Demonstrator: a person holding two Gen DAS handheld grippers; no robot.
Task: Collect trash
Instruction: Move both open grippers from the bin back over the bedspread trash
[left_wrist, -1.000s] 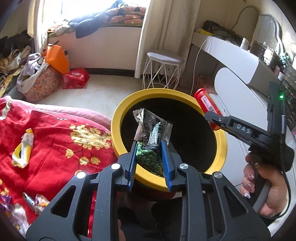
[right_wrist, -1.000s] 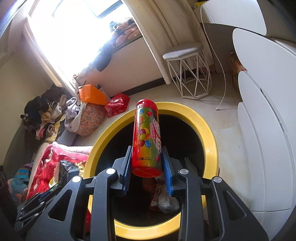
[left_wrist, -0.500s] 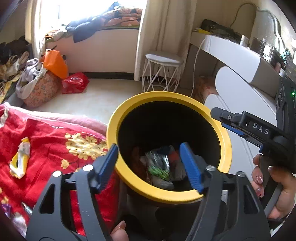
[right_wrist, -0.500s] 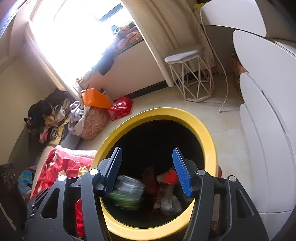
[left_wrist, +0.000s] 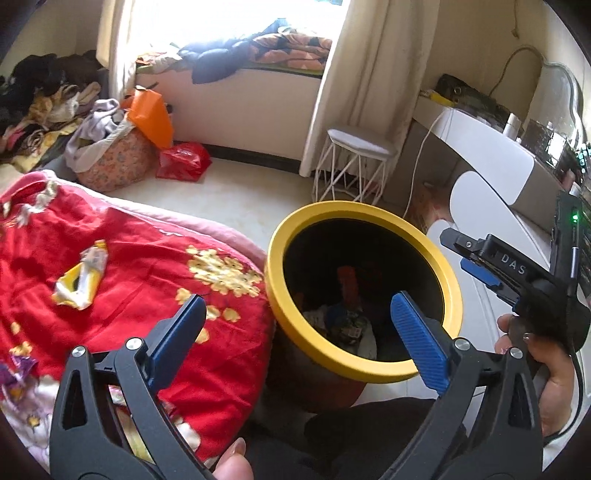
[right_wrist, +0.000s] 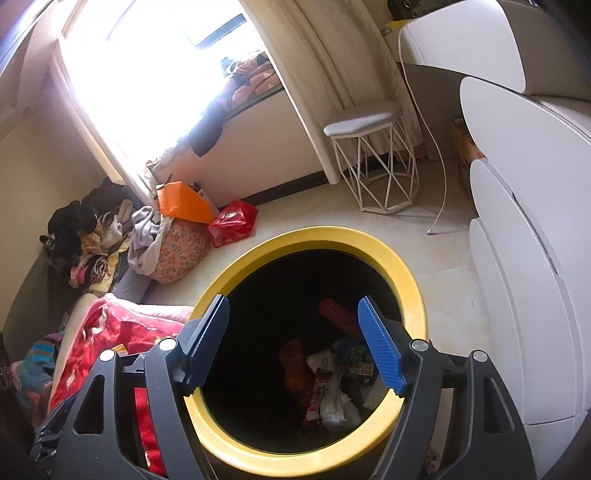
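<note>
Bin (left_wrist: 275, 280): round, black inside, yellow rim, standing on the pale floor (left_wrist: 236, 195) just right of the bed. Contents at the bottom: a red tube (right_wrist: 338, 314), a green-printed packet (right_wrist: 354, 356), white and red wrappers (right_wrist: 330, 402), lying in a loose heap.

Left gripper (left_wrist: 295, 317): jaws spread wide, having just been opening; nothing between them. It hangs over the near edge of the bin and the bed's corner.

Right gripper (right_wrist: 291, 321): jaws apart, likewise just opening, empty, directly above the bin mouth. In the left view it enters from the right, held in a hand (left_wrist: 543, 373).

Bed cover (left_wrist: 122, 266): red with yellow flowers, left of the bin, touching or nearly touching its side. On it: a yellow-and-white wrapper (left_wrist: 83, 277) toward the far left, and purple and foil scraps (left_wrist: 16, 369) at the near left edge.

Room, far side: bright window with a ledge piled with bedding (left_wrist: 258, 44); cream curtain (left_wrist: 369, 74) hanging to the floor; white wire-frame stool (left_wrist: 356, 162) with a grey seat beside the curtain. Far left: a heap of clothes (left_wrist: 48, 107), a floral bag (left_wrist: 118, 162), an orange bag (left_wrist: 151, 114) above it, a red plastic bag (left_wrist: 183, 160) on the floor to its right.

Right side: white curved cabinets (right_wrist: 524, 258) and a white desk (left_wrist: 487, 147) with small clutter on top, too small to tell; a white cable (right_wrist: 439, 177) trails to the floor.
</note>
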